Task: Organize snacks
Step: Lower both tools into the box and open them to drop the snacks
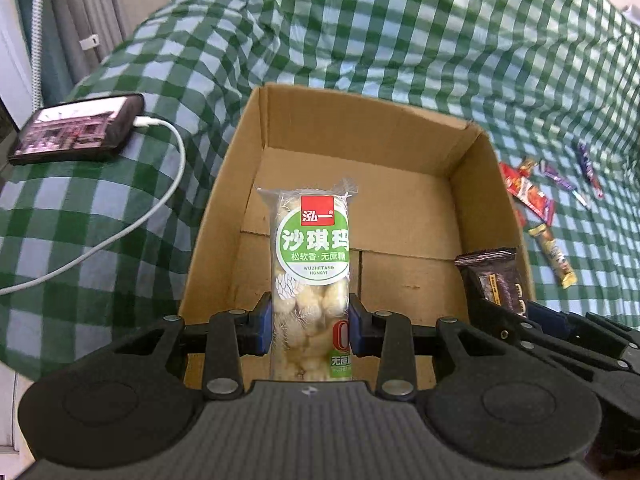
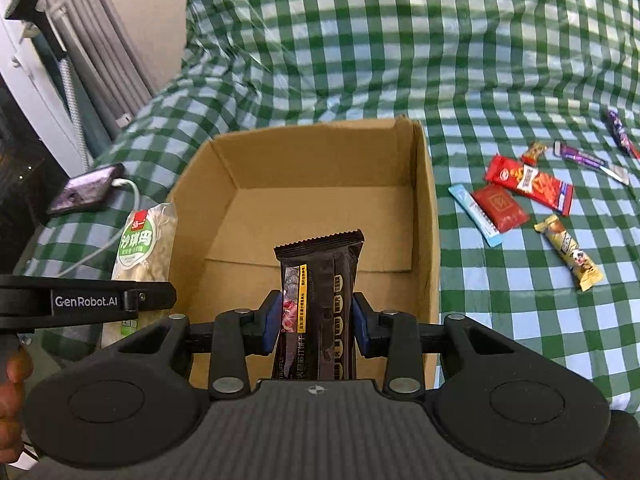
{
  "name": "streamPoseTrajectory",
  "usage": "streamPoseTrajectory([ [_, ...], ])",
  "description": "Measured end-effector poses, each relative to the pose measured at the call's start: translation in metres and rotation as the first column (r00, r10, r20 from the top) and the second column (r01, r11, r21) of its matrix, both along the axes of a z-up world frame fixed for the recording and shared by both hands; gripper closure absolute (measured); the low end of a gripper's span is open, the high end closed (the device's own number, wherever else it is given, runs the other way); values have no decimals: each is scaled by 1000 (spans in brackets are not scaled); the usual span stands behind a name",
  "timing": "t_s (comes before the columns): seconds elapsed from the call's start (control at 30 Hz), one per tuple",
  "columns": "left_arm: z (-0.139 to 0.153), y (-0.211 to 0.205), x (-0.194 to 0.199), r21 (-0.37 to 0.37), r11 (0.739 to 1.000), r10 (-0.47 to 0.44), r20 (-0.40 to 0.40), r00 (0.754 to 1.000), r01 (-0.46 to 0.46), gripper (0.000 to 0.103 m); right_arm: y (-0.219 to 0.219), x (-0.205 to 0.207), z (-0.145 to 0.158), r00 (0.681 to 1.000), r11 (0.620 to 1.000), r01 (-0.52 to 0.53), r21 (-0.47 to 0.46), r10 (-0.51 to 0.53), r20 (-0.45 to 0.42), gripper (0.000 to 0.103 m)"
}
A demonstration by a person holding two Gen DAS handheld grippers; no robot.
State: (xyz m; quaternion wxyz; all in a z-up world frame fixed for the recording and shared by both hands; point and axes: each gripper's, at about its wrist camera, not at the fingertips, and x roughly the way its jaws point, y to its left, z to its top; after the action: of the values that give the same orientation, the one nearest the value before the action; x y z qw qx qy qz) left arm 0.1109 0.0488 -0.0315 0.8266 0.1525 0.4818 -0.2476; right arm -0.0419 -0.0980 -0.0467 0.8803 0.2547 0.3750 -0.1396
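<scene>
Left wrist view: both grippers loaded above cardboard box [image 1: 404,196].
Left gripper [image 1: 311,322] clamped on green-label snack pack [image 1: 311,264], held over box interior. Right gripper [image 2: 315,322] clamped on dark cracker pack [image 2: 318,300], likewise over box interior. Loose snacks [image 2: 528,184] lying on checked cloth [image 2: 400,40] right of box; phone [image 1: 78,128] left of box.

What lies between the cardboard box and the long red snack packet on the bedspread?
In the right wrist view, between the cardboard box and the long red snack packet: a light blue stick packet and a red square packet.
</scene>
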Motion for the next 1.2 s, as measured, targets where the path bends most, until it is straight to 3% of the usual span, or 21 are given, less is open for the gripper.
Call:
streamPoseTrajectory([
  [0.37,-41,-13,23,70,998,-2,-50,999,5,63,-11,22,-31,998,1000,10,12,-9,-64,65],
  [0.73,-51,-18,29,103,995,-8,-45,999,12,62,-11,35,-43,997,1000,5,-19,-6,-78,65],
  [0.8,-43,-19,26,93,995,-36,5,999,36,39,-12,36,-41,997,1000,10,-22,-12,-71,63],
  [0.83,-37,-19,24,95,995,-41,40,998,37,12,-12,37,-39,998,1000,12,-29,-14,-66,62],
  [0.87,-32,-19,22,93,995,-36,75,997,29,0,-12,37,-35,998,999,19,-42,-22,-57,51],
  [0.9,-25,-17,18,83,996,-31,116,993,21,0,-13,36,-30,998,998,31,-58,-33,-47,37],
  [0.97,-15,-11,12,82,996,-39,137,990,28,0,-13,31,-20,998,996,47,-78,-50,-33,25],
  [1.1,-5,8,-7,82,997,-12,110,994,2,0,-5,10,-3,999,997,36,-65,-38,-28,16],
  [1.2,4,29,-37,55,998,25,96,995,-31,0,14,-14,3,999,999,12,-38,-13,-39,16],
])
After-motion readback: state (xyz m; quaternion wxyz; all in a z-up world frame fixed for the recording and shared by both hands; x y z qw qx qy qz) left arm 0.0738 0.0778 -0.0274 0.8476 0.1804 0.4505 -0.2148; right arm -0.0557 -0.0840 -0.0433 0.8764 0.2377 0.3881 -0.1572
